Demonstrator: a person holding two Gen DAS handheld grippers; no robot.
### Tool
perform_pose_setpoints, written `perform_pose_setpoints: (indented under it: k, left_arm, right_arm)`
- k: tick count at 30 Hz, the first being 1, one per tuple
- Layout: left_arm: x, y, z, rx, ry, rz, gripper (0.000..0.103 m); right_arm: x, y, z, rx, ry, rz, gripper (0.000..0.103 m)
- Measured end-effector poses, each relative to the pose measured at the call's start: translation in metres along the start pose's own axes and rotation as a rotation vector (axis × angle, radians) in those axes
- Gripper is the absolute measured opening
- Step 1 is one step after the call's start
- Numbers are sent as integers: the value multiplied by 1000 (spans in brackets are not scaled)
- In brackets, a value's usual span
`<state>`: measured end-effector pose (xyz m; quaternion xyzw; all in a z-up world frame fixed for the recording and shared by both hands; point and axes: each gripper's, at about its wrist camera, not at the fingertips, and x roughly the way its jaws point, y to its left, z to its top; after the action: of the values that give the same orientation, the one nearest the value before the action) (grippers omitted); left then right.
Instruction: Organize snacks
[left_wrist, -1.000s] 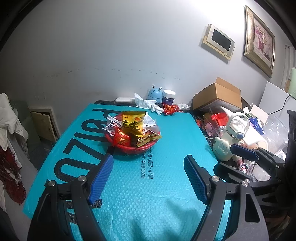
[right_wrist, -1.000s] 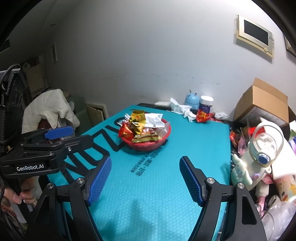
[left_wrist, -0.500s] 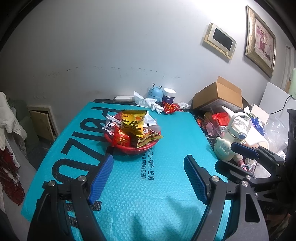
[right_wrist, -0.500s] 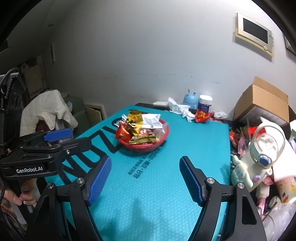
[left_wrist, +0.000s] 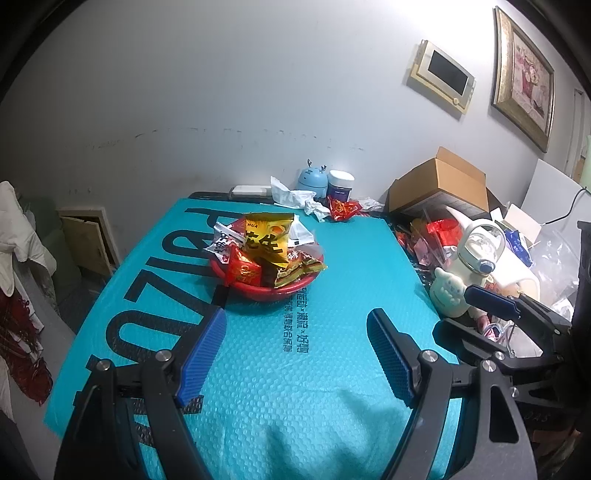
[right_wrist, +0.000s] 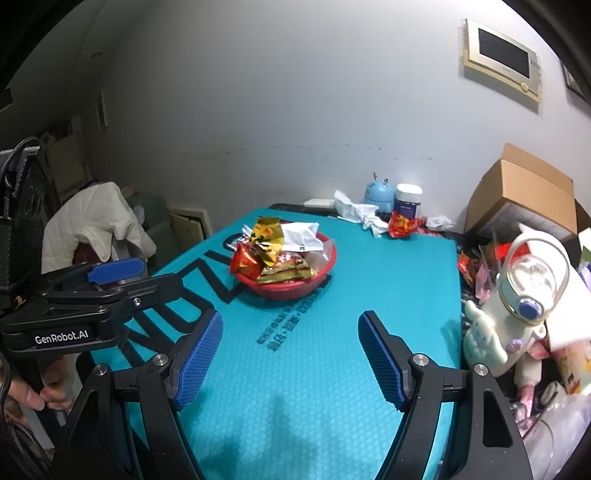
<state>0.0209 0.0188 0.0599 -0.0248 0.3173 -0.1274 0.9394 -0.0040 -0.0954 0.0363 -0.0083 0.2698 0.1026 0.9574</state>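
- While both views hold nearly the same framing as half a second ago, the red basket (left_wrist: 266, 284) of snack packets sits a touch nearer and larger than a second ago, so both tools appear to be easing toward it; nothing on the teal mat (left_wrist: 295, 369) itself has shifted.
- For the task, that small change settles little: the packets lie heaped in the basket, which would fit snacks already gathered there as well as snacks waiting to be sorted out of it.
- At the left, the left gripper (left_wrist: 297, 356) has its blue pads spread wide with nothing between them, and hovers over bare mat.
- From it, the basket stands at about 11 o'clock, well apart; a yellow peanut packet (left_wrist: 268, 242) props upright above a red packet (left_wrist: 241, 270) and a brown-and-gold one (left_wrist: 297, 267).
- Further right, at about 1 o'clock by the back wall, a loose red wrapper (left_wrist: 342, 209) lies outside the basket, beside crumpled tissue (left_wrist: 295, 199).
- On the right, the right gripper (right_wrist: 290, 356) is likewise spread and empty; from it the basket (right_wrist: 291, 286) lies at roughly 12 o'clock, well apart.
- Rightmost, a cream cartoon bottle (right_wrist: 517, 295) stands off the mat's edge.
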Motion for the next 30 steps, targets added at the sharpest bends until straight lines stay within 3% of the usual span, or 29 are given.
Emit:
perform_pose_setpoints:
  k: [17, 30]
  left_arm:
    - [-5, -12, -16, 43, 16, 46, 78]
    - [8, -2, -24, 15, 45, 82, 78]
  right_arm:
    - [-16, -1, 4, -21, -26, -54, 79]
    - [2, -3, 0, -11, 12, -43, 80]
